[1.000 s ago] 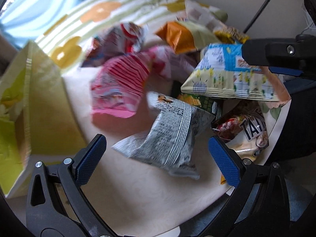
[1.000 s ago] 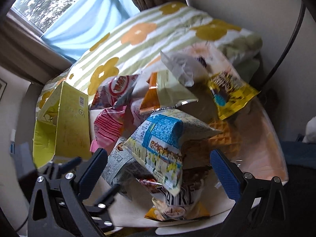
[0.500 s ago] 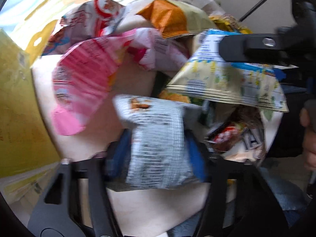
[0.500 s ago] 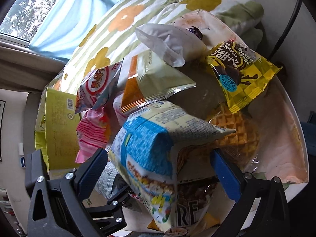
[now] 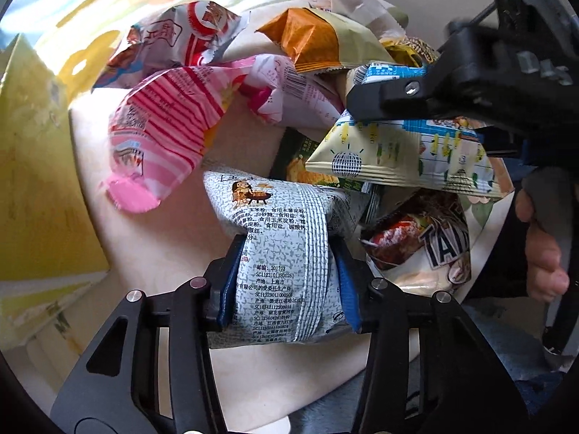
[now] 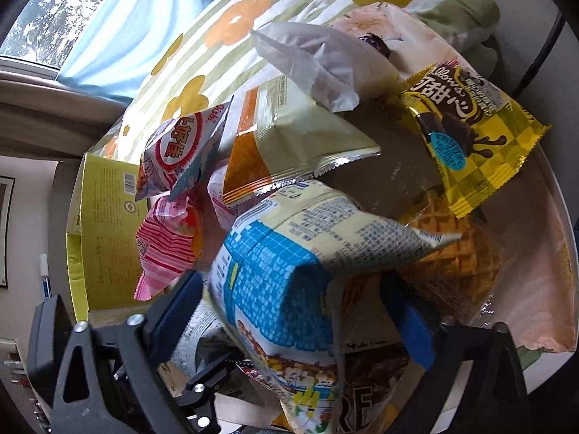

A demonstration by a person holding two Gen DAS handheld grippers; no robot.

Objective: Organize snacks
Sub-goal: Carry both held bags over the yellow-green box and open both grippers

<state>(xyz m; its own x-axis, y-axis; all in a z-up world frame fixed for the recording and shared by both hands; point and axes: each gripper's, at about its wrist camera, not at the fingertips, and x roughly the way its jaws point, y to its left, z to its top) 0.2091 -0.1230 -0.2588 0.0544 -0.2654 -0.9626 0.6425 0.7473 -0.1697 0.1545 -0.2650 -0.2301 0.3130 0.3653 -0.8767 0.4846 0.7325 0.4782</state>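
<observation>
In the left wrist view, the left tool (image 5: pixel 287 282) sat at six o'clock, its blue pads pinching the lower half of a grey-and-white speckled snack bag (image 5: pixel 278 249). The bag bulged above the pads, so the grip looked firm enough to lift it clear of the pile. It lay on the pale round surface (image 5: pixel 163 246), near the centre. At nine o'clock stood an open yellow cardboard box (image 5: pixel 39 188), probably where the snacks belong. A pink striped bag (image 5: pixel 163 133) lay toward ten o'clock, a red-and-white bag (image 5: pixel 181 36) at eleven, and an orange-and-cream bag (image 5: pixel 322 43) at twelve. At two o'clock the right tool (image 5: pixel 409 105) reached in from the side around a blue-and-cream bag (image 5: pixel 409 155). A dark bag with large letters (image 5: pixel 427 242) lay at four o'clock beneath it.

In the right wrist view, the right tool (image 6: pixel 293 311) sat at six o'clock with the blue-and-cream bag (image 6: pixel 289 271) filling the gap between its pads. The left pad touched the bag; the right pad seemed just short of it, so the tool looked partly spread, closing rather than clamped. A yellow chocolate bag (image 6: pixel 474 137) lay at two o'clock, a white packet (image 6: pixel 318 61) at twelve, and the yellow box (image 6: pixel 101 224) at nine, within easy reach of both tools. A flowered cushion (image 6: pixel 224 36) lay behind the pile.
</observation>
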